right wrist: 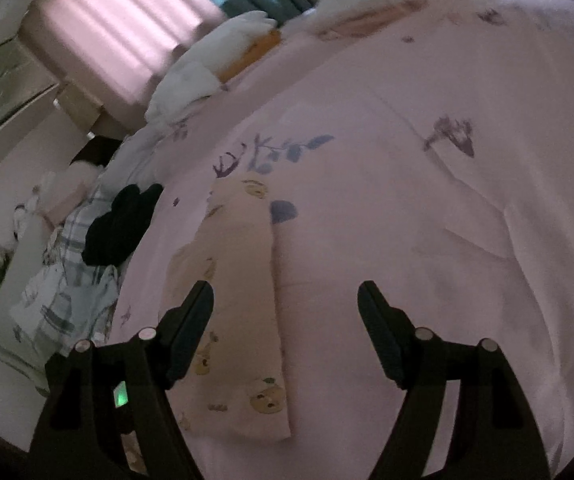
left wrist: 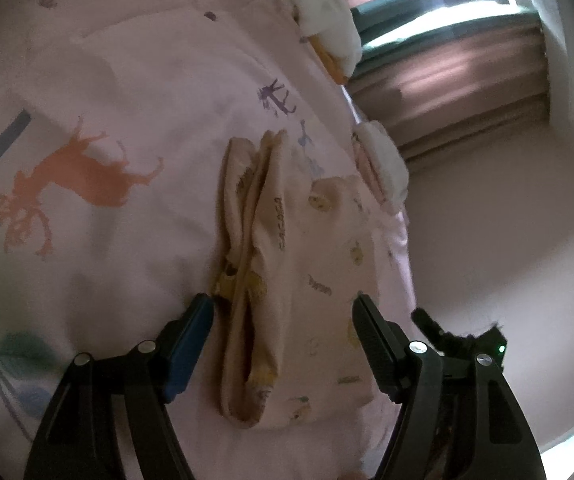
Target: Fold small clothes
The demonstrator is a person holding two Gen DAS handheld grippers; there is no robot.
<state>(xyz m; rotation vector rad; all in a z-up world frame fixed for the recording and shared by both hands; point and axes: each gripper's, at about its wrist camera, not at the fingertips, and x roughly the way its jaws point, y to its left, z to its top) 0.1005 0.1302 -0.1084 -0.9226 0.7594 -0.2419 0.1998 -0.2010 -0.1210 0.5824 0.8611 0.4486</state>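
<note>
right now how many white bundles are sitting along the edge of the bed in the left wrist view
2. One white bundle lies at the far edge near the curtain; the other sits closer, just beyond the printed garment. More may lie outside the view.

Cream garment point(left wrist: 307, 272), yellow prints; pink bedsheet point(left wrist: 147, 80).

One printed garment point(left wrist: 287, 280), two grippers point(left wrist: 283, 312)

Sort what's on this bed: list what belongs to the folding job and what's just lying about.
Job: the cream printed garment, lying between the open left gripper; the open right gripper beside it.

Lying about: plaid cloth, black garment, white bundles, pink bedsheet, curtain.
</note>
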